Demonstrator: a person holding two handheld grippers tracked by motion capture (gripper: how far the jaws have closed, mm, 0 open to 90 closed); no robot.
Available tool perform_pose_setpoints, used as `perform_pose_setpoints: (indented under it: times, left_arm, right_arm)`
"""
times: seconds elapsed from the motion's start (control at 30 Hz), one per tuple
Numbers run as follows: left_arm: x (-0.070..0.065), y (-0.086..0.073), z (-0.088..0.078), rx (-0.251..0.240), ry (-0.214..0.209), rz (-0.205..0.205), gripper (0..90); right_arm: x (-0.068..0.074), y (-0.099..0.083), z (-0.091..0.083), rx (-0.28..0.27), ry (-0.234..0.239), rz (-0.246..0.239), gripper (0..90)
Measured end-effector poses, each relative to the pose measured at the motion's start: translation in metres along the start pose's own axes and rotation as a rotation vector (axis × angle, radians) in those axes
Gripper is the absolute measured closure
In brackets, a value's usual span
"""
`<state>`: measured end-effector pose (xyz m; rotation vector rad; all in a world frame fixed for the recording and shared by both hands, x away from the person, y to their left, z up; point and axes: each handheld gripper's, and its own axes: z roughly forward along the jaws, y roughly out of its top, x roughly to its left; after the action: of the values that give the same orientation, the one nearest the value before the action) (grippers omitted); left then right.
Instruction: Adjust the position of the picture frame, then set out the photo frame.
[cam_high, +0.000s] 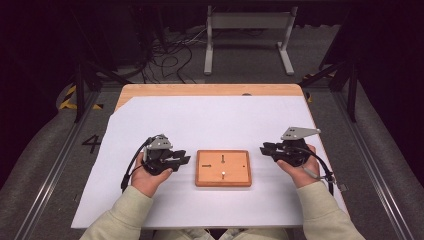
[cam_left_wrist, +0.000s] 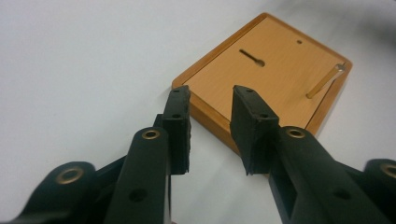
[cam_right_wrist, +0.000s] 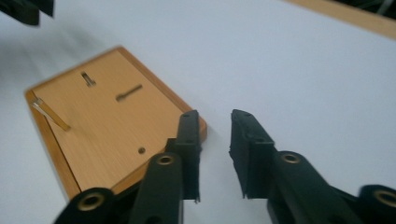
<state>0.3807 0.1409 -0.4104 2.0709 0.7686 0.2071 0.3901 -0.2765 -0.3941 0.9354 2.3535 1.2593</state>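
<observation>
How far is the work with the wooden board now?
Done: the wooden board lies flat on the white sheet. In hand: nothing; the left gripper and right gripper flank it with jaws apart and empty. Left: gripping or moving the board.

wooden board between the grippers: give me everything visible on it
The wooden board is a flat, rectangular orange-brown panel with rounded corners and a raised rim. Its face has two dark keyhole-shaped slots, a small round hole, and a thin brass-looking pin standing up near one edge. It lies flat on the white sheet, near the person's edge of the table. Nothing grips it; both grippers sit beside it, jaws apart.
</observation>
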Motion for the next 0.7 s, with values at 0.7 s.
perform_pose_setpoints:
  times: [0.7]
  left_arm:
    - [-0.026,0.009,0.010,-0.097,-0.091,0.074,50.8]
  right_arm:
    - [-0.004,-0.005,-0.021,-0.125,-0.009,-0.002,51.3]
